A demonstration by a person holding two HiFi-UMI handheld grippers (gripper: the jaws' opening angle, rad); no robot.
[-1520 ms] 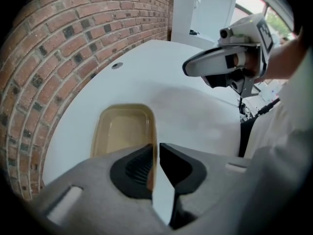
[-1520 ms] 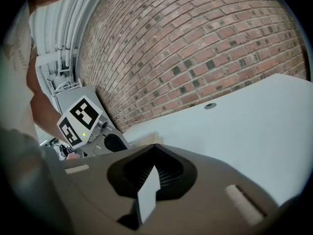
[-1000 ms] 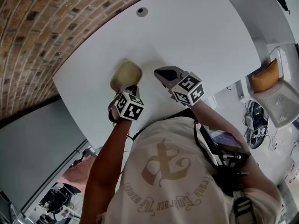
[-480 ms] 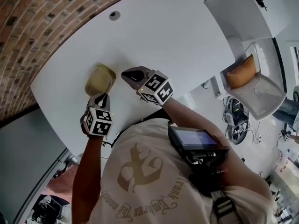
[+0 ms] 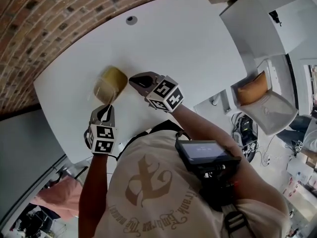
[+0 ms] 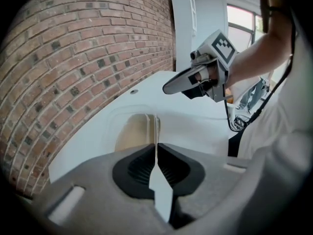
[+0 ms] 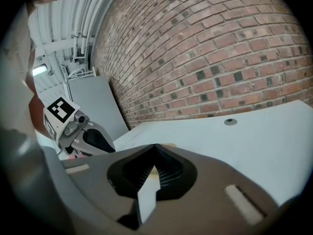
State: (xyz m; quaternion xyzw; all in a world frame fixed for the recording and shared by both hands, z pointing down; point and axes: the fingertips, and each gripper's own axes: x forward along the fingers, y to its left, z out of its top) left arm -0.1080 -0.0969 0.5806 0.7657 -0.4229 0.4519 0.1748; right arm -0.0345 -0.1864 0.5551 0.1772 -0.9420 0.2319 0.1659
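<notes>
Left tongs [image 6: 156,145] are nearest the body, over the near edge of the white desk [image 5: 193,43]. They are clenched on the thin rim of a tan tray [image 5: 113,79], which runs edge-on between the pads. The tray sits tilted.

Right tongs [image 7: 155,147] are pressed together with nothing between them. Their tips are just beside the tray's right side; contact cannot be told.

Farther on, a round cable hole [image 5: 131,20] lies near the desk's far edge, with the brick wall [image 5: 34,33] behind. To the right stands a pale chair [image 5: 280,114] with an orange cushion [image 5: 252,89].
</notes>
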